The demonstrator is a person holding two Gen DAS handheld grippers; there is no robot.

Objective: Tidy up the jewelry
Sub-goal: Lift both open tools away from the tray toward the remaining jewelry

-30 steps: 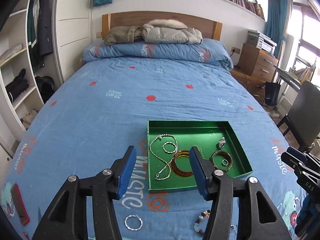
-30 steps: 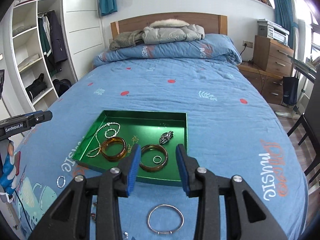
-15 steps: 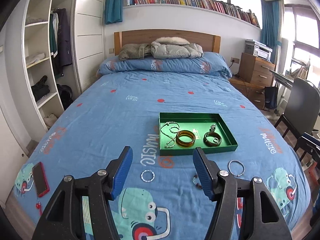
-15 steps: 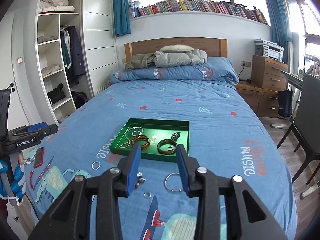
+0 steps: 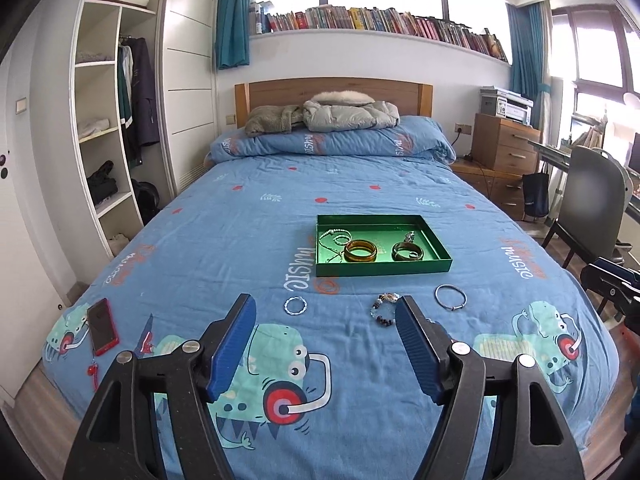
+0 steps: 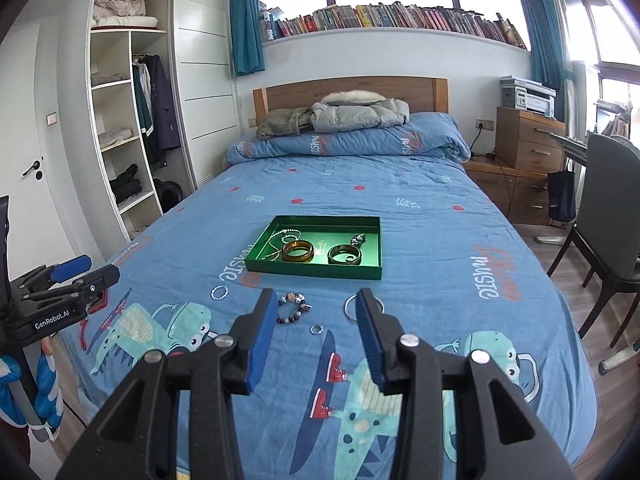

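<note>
Jewelry lies partly inside and partly in front of a green tray [image 5: 384, 267] that sits on the blue bedspread [image 5: 240, 240] about midway along the bed. Inside the tray, a silver chain [image 5: 334, 240] lies at its left end, an amber bangle [image 5: 360, 251] just right of the chain, a darker bangle [image 5: 407, 251] further right with a small ring inside it, and a small dark ornament [image 5: 409, 235] behind that bangle. On the bedspread just in front of the tray's near wall lie a twisted silver ring-shaped bracelet [image 5: 295, 305] towards the left, a beaded bracelet [image 5: 383, 309] near the middle and a plain silver bangle [image 5: 451, 297] towards the right; the right wrist view also shows a small ring [image 6: 316, 329] nearer than the beads. A red phone [image 5: 103, 326] rests well left of the tray, near the bed's edge. The left gripper [image 5: 326, 322] hangs over the bed's near end, its jaws opening with nothing between them. The right gripper [image 6: 316, 316] likewise has its jaws opening, empty, short of the loose pieces.
</note>
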